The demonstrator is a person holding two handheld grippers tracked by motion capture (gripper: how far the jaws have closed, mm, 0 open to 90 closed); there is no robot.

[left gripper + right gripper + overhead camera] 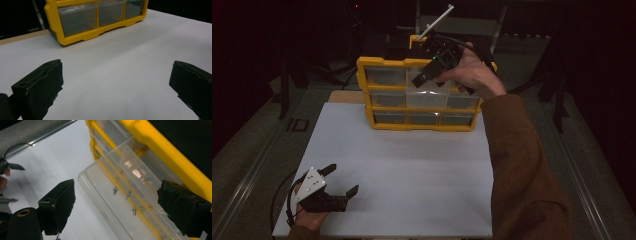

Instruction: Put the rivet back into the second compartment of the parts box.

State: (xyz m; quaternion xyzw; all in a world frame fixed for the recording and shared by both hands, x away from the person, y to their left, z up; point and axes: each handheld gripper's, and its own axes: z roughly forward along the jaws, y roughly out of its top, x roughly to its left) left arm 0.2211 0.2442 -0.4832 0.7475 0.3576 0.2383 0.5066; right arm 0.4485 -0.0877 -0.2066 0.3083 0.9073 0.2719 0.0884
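right gripper point(116, 207): jaws held apart above pulled-out clear plastic drawer point(120, 202) of yellow plastic organiser point(419, 95) | three small metal screws point(128, 195) seen inside | left gripper point(343, 180): jaws apart, nothing clamped, over white board point(412, 170)

We're in a dim workshop or lab: yellow parts organizer point(422, 95) mid-frame, white tabletop point(412, 170), metal stands point(287, 85) at left.

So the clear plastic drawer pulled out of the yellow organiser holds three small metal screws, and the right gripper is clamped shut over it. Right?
Not quite. The clear plastic drawer of the yellow organiser does hold three small metal screws, but the right gripper is open: the right gripper view shows its jaws wide apart above the drawer.
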